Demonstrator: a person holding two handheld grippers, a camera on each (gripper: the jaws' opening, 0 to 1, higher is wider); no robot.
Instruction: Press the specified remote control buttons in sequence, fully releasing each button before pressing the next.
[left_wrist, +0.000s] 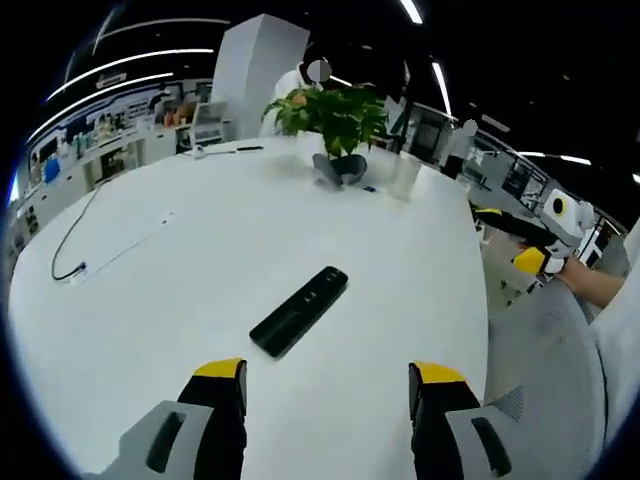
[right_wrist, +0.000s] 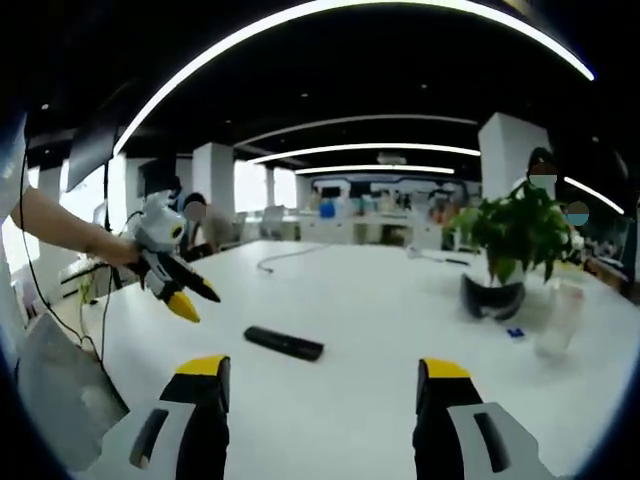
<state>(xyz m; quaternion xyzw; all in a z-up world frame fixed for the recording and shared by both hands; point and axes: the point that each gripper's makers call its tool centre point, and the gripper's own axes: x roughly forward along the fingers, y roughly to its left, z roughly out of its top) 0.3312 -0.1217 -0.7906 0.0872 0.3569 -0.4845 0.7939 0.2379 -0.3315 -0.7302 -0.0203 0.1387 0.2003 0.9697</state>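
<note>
A long black remote control (left_wrist: 298, 311) lies flat on the white round table (left_wrist: 200, 260), a short way beyond my left gripper (left_wrist: 330, 385), whose yellow-tipped jaws stand wide open with nothing between them. In the right gripper view the same remote (right_wrist: 284, 343) lies ahead and a little left of my right gripper (right_wrist: 322, 385), also open and empty. Each gripper shows in the other's view: the right gripper (left_wrist: 508, 238) is held off the table's right edge, and the left gripper (right_wrist: 198, 302) hovers above the table's left edge, both apart from the remote.
A potted green plant (left_wrist: 335, 120) (right_wrist: 515, 235) stands at the far side with a clear cup (left_wrist: 405, 175) (right_wrist: 558, 320) beside it. A thin cable (left_wrist: 90, 240) trails across the left of the table. A grey mesh chair (left_wrist: 550, 340) sits at the near edge.
</note>
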